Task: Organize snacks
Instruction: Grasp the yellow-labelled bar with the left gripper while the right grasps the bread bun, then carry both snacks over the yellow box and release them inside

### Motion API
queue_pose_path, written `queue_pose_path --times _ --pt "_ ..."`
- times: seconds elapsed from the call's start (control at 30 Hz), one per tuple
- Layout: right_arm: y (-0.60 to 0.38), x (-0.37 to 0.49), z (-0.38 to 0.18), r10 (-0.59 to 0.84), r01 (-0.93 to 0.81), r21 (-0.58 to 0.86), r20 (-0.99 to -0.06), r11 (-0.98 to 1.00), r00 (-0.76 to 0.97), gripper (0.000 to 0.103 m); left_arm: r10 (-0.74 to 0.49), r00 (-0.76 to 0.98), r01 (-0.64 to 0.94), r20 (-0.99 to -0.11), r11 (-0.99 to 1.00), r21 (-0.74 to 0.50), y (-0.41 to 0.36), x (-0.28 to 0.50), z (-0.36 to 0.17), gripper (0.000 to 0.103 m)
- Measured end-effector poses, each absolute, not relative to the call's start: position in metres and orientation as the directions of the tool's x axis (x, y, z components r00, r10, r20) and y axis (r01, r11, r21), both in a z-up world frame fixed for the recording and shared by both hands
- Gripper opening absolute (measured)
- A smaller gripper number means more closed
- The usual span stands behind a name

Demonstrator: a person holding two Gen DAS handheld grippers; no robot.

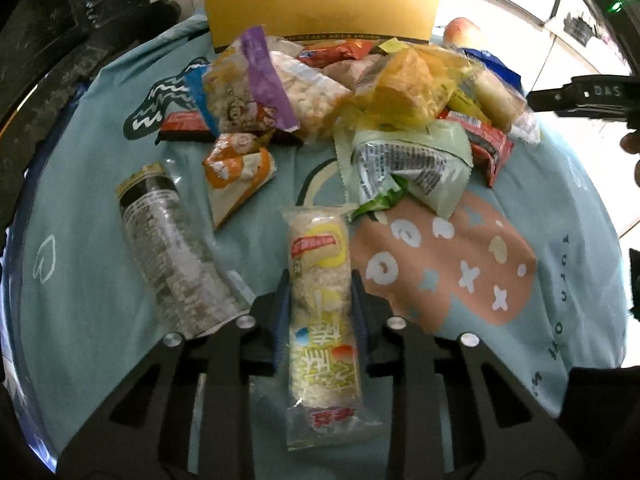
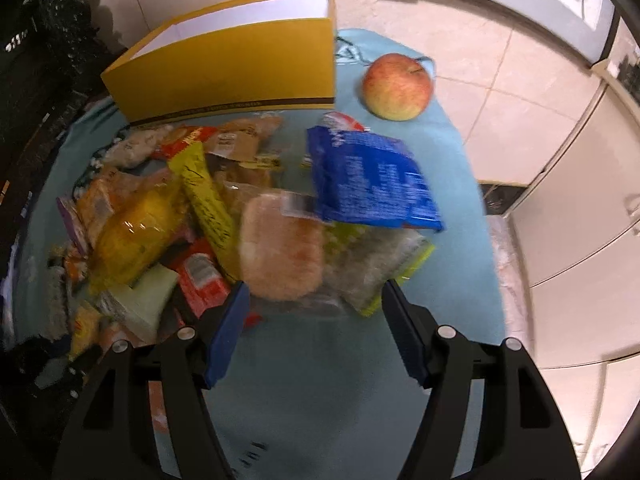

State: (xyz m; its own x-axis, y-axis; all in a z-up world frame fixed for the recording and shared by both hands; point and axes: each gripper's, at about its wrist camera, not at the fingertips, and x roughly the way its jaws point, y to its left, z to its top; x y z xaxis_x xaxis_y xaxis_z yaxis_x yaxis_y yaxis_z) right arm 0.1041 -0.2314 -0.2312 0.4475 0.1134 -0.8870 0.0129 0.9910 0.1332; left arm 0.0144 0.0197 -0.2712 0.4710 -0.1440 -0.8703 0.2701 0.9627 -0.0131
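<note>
Left wrist view: left gripper (image 1: 320, 304), jaws narrowed onto a long clear rice-cracker pack (image 1: 320, 304), blue pads touching both its sides; the pack lies lengthwise on the pale blue cloth (image 1: 80, 216) at lower centre. Left of it, a clear jar (image 1: 168, 248) on its side. Above, an orange packet (image 1: 236, 172) and a green packet (image 1: 404, 164); behind these, the snack heap (image 1: 344, 88); at top, a yellow box (image 1: 320, 4).

Right wrist view: right gripper (image 2: 312, 328), jaws apart and holding nothing, above bare cloth at lower centre. Just beyond the pads, a wrapped bun (image 2: 280, 248); upper right of it, a blue packet (image 2: 372, 180). Apple (image 2: 398, 86) at upper right, beside the yellow box.
</note>
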Motion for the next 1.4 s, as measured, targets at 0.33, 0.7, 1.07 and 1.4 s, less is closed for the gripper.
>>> queue_pose_path --times 0.33,0.7,1.07,1.4 --pt "-0.217 0.130 -0.259 0.145 0.025 0.165 -0.920 0.986 0.364 0.047 -0.160 0.487 0.243 -0.859 0.969 -0.042 0.034 0.011 -0.269 0.027" --pt "-0.215 0.093 -0.209 0.228 -0.059 0.227 -0.858 0.972 0.461 0.045 -0.205 0.599 0.274 -0.774 0.961 -0.042 0.036 0.008 -0.225 0.027" --pt "-0.217 0.085 -0.164 0.221 -0.075 0.216 -0.805 0.973 0.551 0.045 -0.201 0.678 0.263 -0.707 0.965 -0.022 0.030 0.032 -0.168 0.027" --pt "-0.211 0.080 -0.114 0.252 -0.119 0.229 -0.740 0.966 0.624 0.045 -0.228 0.730 0.249 -0.644 0.967 -0.060 0.026 0.063 -0.112 0.027"
